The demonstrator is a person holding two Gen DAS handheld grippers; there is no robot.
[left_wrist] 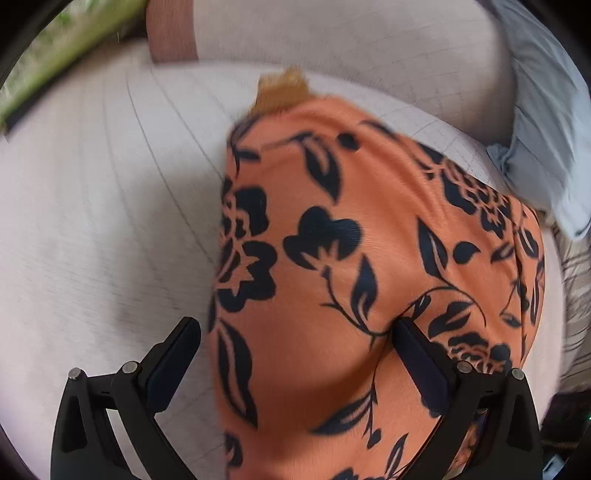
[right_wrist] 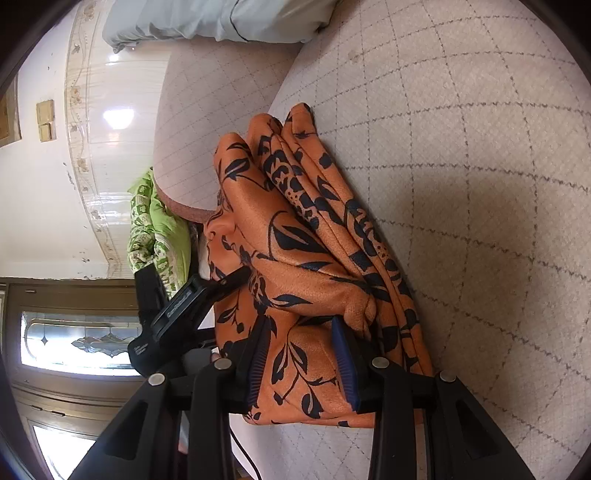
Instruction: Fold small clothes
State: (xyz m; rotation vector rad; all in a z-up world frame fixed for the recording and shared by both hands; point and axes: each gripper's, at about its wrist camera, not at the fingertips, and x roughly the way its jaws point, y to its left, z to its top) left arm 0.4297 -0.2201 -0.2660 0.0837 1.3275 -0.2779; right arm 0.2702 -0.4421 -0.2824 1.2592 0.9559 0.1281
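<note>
An orange garment with a black flower print (left_wrist: 332, 258) lies on a pale quilted cushion (left_wrist: 92, 221). In the left wrist view it fills the middle and right, blurred. My left gripper (left_wrist: 297, 332) hangs over its near part with the jaws wide open; the left finger is off the cloth's edge and the right finger rests on the cloth. In the right wrist view the garment (right_wrist: 295, 229) is gathered in long folds, and my right gripper (right_wrist: 302, 354) is shut on a bunch of its near end, blue pads pressing both sides. The left gripper (right_wrist: 236, 277) touches the cloth's left side there.
A pale blue pillow (left_wrist: 546, 129) lies at the cushion's far right, also seen as the pillow (right_wrist: 221, 18) at the top of the right wrist view. A green patterned cloth (right_wrist: 155, 229) lies beyond the cushion's edge (right_wrist: 192, 212). The quilted surface (right_wrist: 480, 184) stretches to the right.
</note>
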